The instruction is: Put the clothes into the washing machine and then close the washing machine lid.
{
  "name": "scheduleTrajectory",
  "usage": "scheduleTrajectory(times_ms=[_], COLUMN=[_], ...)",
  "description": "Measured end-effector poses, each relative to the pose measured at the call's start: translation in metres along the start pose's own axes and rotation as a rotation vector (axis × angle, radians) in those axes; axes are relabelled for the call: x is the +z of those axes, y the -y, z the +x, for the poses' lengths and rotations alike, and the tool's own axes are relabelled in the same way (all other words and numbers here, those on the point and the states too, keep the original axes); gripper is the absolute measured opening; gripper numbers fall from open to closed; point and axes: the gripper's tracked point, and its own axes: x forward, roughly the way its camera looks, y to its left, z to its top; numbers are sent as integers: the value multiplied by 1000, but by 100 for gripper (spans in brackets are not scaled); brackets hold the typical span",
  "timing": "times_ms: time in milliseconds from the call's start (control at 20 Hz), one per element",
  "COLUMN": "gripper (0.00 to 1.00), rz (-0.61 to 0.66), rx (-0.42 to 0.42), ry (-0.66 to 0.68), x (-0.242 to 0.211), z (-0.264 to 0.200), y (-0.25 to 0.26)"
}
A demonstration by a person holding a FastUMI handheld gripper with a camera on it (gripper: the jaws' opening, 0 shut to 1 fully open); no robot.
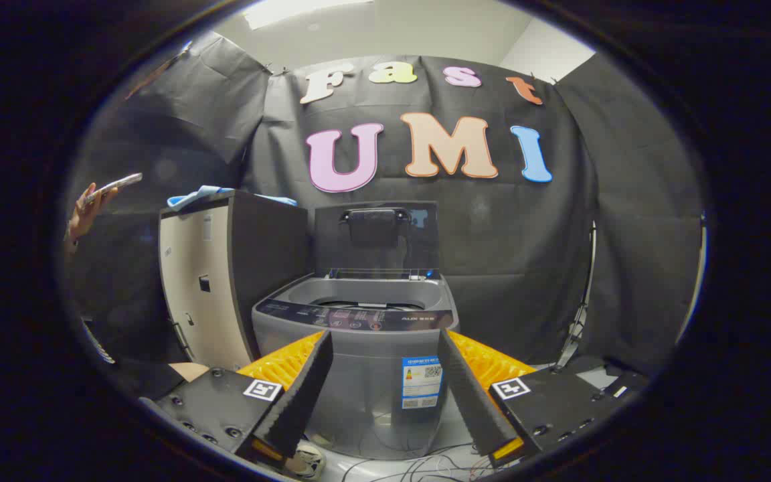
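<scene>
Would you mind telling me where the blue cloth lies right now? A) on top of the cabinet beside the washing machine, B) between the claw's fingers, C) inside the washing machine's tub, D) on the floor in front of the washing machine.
A: the blue cloth lies on top of the cabinet that stands beside the washing machine, whose lid stands open; the claw is open with nothing between its fingers.

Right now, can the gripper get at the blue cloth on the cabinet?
Probably yes, but not from here. The gripper is open with its fingers empty, facing the washing machine. The blue cloth lies uncovered on top of the cabinet beside the machine, higher than the fingers.
</scene>
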Motion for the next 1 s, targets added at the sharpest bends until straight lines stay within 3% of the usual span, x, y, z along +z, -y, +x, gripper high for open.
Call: scheduleTrajectory(times_ms=[750, 900, 1000], gripper=[98, 98, 98], rz=[6, 22, 40], rx=[-39, -35, 1], ry=[2, -6, 17], x=[0, 10, 39], z=[2, 17, 36], y=[3, -19, -47])
